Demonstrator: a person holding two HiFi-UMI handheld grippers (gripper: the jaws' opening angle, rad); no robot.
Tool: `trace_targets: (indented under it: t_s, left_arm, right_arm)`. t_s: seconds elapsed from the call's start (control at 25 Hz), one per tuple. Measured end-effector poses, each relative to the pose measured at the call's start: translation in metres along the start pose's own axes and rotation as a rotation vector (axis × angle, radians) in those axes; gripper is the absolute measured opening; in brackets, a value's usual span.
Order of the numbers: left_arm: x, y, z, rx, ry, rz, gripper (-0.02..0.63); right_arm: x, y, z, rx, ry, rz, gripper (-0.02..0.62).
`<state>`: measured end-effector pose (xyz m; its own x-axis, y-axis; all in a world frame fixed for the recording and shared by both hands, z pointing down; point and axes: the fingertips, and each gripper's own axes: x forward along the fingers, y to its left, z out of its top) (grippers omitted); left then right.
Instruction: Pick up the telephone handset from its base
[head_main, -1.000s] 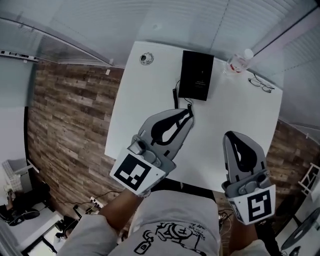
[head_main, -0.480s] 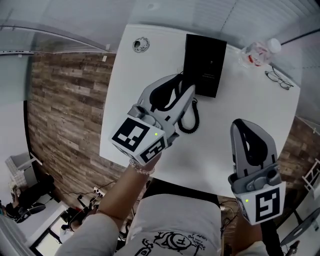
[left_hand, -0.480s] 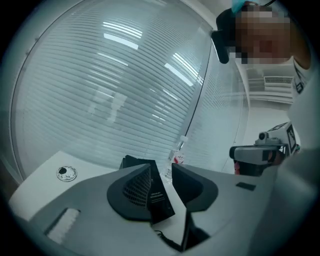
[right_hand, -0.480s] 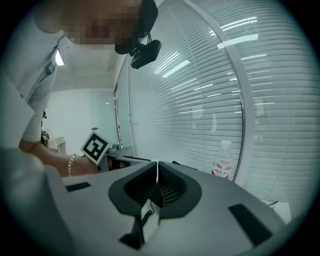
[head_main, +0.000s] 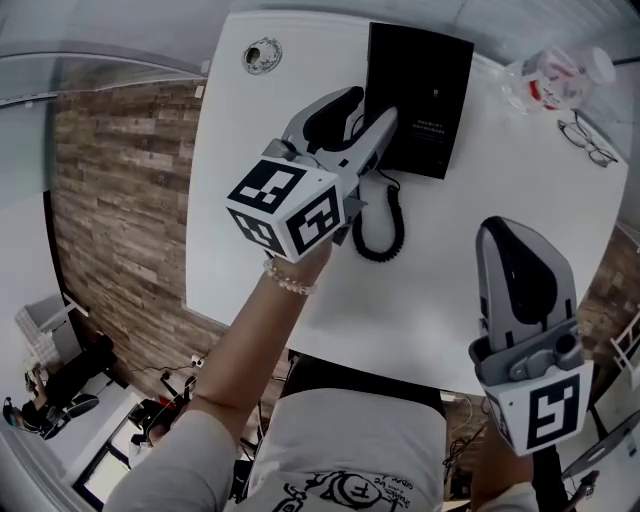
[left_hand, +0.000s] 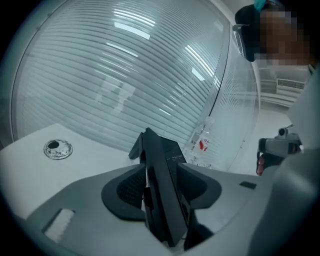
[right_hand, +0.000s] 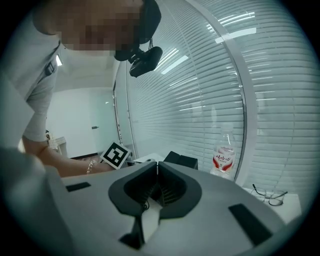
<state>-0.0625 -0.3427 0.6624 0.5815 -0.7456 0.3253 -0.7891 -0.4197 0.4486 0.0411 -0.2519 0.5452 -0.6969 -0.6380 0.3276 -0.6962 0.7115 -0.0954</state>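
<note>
Black against the white table (head_main: 250, 200), the telephone handset (left_hand: 160, 190) lies on its base (head_main: 425, 90) between our left gripper's (head_main: 365, 108) opening jaws, spread wide to straddle it, while our right gripper (head_main: 512, 235), jaws together and empty, hangs aside, probably unneeded.

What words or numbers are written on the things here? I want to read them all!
Nothing reads clearly enough to quote.
Flat black telephone base: small white print, too small to read.
Clear plastic water bottle: red-and-white label, characters too blurred.
White T-shirt: black drawing with lettering, unreadable.
Black-and-white marker cubes: square patterns only, no words.
</note>
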Motion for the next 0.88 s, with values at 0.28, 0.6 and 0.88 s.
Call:
trace_targets:
  t_s: [0.28, 0.6, 0.88]
  left_arm:
    - [0.013, 0.006, -0.009, -0.019, 0.022, -0.006, 0.129]
    - [-0.002, 0.006, 0.009, -0.039, -0.038, 0.034, 0.070]
    - [-0.024, -0.025, 0.032, -0.015, -0.055, -0.016, 0.067]
  right_arm:
    - [-0.006, -0.004, -0.017, 0.029, 0.024, -0.006, 0.008]
    - [-0.018, -0.003, -0.013, 0.036, 0.028, -0.019, 0.008]
    - [-0.033, -0.001, 0.009, 0.054, 0.008, -0.040, 0.008]
